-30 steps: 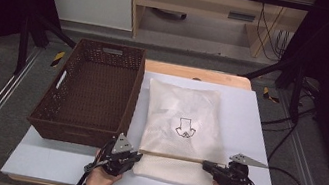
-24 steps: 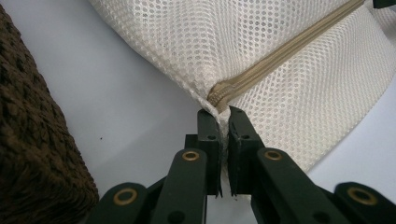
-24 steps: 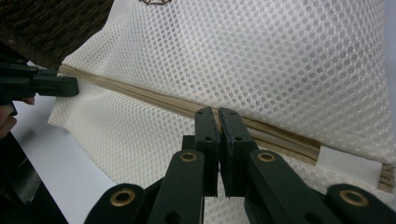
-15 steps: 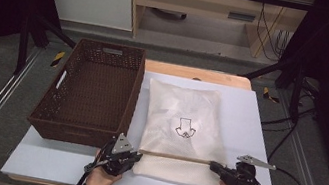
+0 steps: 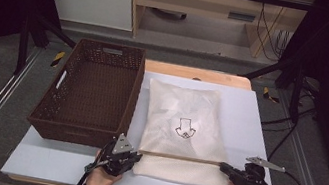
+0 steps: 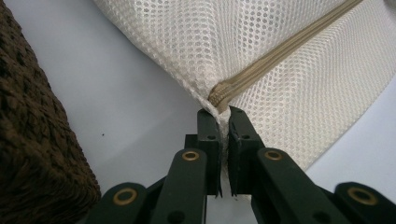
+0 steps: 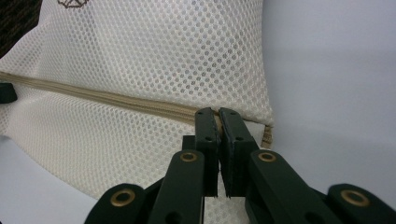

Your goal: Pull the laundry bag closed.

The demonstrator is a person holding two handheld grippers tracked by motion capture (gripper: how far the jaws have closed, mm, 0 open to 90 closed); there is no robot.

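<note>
1. High view: we saw the mesh bag (image 5: 181,126) at frame centre on the table (image 5: 253,122), the left gripper (image 5: 134,157) and right gripper (image 5: 225,168) at its lower corners. The basket (image 5: 89,90), centre left, held nothing.
2. Left gripper view: jaws clamped the bag's corner at the zipper (image 6: 261,58) end; we judged a steady anchor best.
3. Right gripper view: jaws pinched near the zipper's other end; we'd pull along it.

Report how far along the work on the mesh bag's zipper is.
Done: both grips are set. The left gripper is shut on the mesh bag at the corner where the zipper ends; the right gripper pinches at the zipper near its other end. In hand: the bag lies flat on the white table, held between them. Left: the zipper looks shut along its length, and the wicker basket holds nothing.
</note>
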